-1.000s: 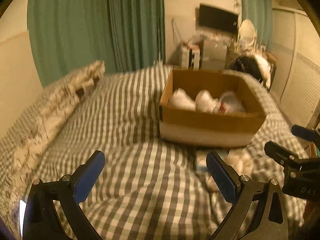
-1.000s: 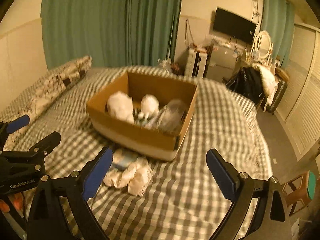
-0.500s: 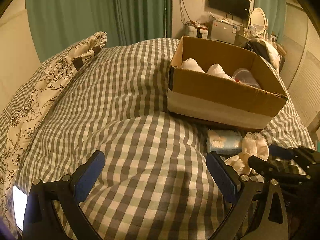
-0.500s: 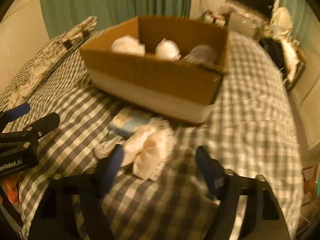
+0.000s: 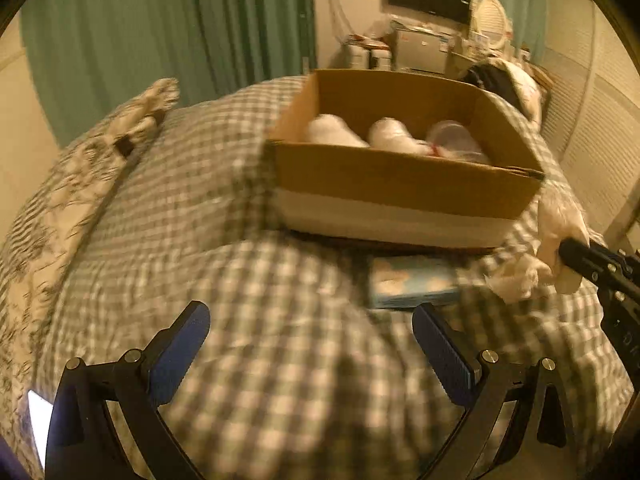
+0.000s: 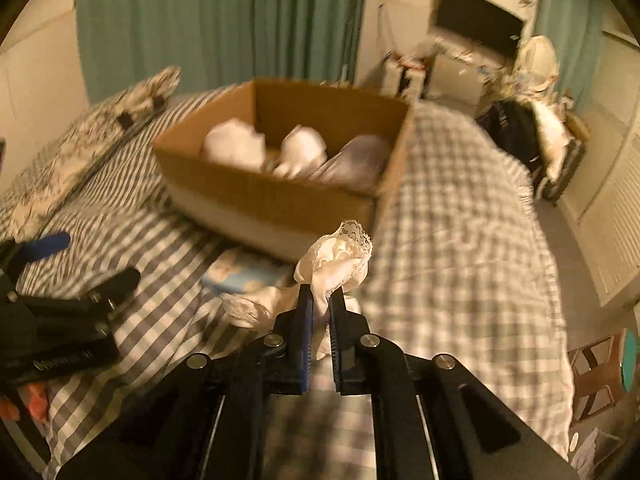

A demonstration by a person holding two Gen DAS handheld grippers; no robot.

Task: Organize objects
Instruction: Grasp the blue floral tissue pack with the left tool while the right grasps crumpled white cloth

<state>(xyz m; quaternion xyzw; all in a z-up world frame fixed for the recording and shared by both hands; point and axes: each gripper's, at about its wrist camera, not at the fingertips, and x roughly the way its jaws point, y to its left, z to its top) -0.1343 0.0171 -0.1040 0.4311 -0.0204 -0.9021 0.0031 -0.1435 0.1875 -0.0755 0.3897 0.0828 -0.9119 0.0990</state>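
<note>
Here, my right gripper (image 6: 320, 300) pinches a white lace-trimmed cloth (image 6: 340, 256) just above the checked bedspread (image 6: 460, 220), beside a pale blue packet (image 6: 240, 276). My left gripper (image 5: 308, 344) hangs wide and empty. To finish well, I should carry the cloth over the near wall of the cardboard box (image 6: 280, 196) before letting go, keeping trailing folds clear.

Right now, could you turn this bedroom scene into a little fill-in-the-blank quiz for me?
1. The right claw is shut on a white lacy ____.
2. The left claw is ____ and holds nothing.
3. The cardboard box sits on a ____ bedspread.
4. A light blue packet lies ____ the box, on the bed.

Missing words: cloth; open; checked; outside
</note>
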